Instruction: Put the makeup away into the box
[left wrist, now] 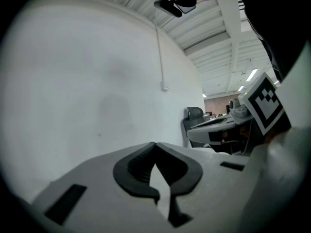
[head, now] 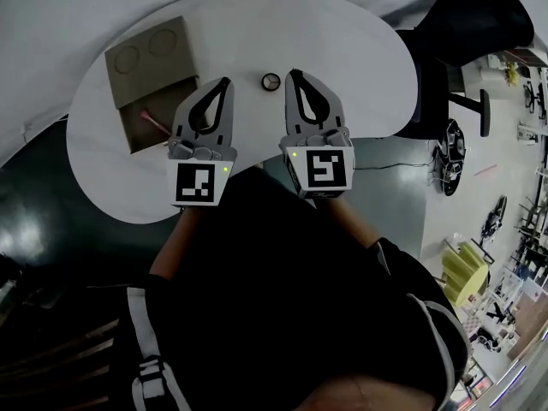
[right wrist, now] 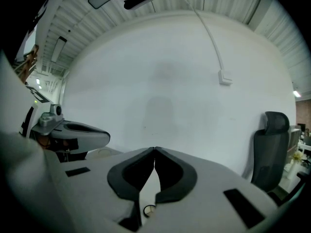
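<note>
Both grippers out in front of me, side by side, holding nothing.
My left gripper [head: 227, 82] and right gripper [head: 294, 74] point forward, close to level and slightly apart, each with its jaws closed tip to tip and nothing between them.

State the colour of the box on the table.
Cardboard brown; the box shows best in the head view.
</note>
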{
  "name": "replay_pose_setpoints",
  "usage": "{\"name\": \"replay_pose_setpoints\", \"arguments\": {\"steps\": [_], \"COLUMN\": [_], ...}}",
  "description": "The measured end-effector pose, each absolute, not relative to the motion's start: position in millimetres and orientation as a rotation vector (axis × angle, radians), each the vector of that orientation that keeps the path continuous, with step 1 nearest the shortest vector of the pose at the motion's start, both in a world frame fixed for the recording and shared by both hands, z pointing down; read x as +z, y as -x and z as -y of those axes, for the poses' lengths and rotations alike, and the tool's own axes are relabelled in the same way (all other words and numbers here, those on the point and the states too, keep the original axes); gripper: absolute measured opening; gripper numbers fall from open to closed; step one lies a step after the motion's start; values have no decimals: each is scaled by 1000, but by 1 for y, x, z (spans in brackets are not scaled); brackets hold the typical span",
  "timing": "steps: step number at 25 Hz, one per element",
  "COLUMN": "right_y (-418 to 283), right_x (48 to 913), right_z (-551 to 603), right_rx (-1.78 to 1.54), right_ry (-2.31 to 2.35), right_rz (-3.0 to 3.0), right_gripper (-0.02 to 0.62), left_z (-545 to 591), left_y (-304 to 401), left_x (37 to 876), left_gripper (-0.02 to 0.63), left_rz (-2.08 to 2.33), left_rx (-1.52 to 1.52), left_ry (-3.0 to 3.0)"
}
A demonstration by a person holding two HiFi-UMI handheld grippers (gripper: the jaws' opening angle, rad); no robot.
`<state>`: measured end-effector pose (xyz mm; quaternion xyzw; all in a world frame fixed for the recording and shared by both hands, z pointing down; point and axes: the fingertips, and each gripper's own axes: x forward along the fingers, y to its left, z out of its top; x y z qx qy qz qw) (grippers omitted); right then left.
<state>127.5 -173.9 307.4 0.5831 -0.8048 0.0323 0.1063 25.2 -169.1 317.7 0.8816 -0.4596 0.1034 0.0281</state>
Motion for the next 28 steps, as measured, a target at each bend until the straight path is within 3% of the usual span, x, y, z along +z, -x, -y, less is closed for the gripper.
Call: {"name": "replay_pose_setpoints", "arguments": {"steps": [14,28], "right_y": [-130,-122], "right_x": [391,490], "right_z": [189,189], "right_rx": [247,358], "right_ry": [-1556,-1428], "right_rz": [2308,2291], "right_gripper": [28,154], "left_z": [183,178], "left_y": [-39,-47], "left_x": [385,452], "left_gripper": [6,6], "left_rz": [1324,1223], "left_rx": [422,489], "left_ry": [-2635,-2569]}}
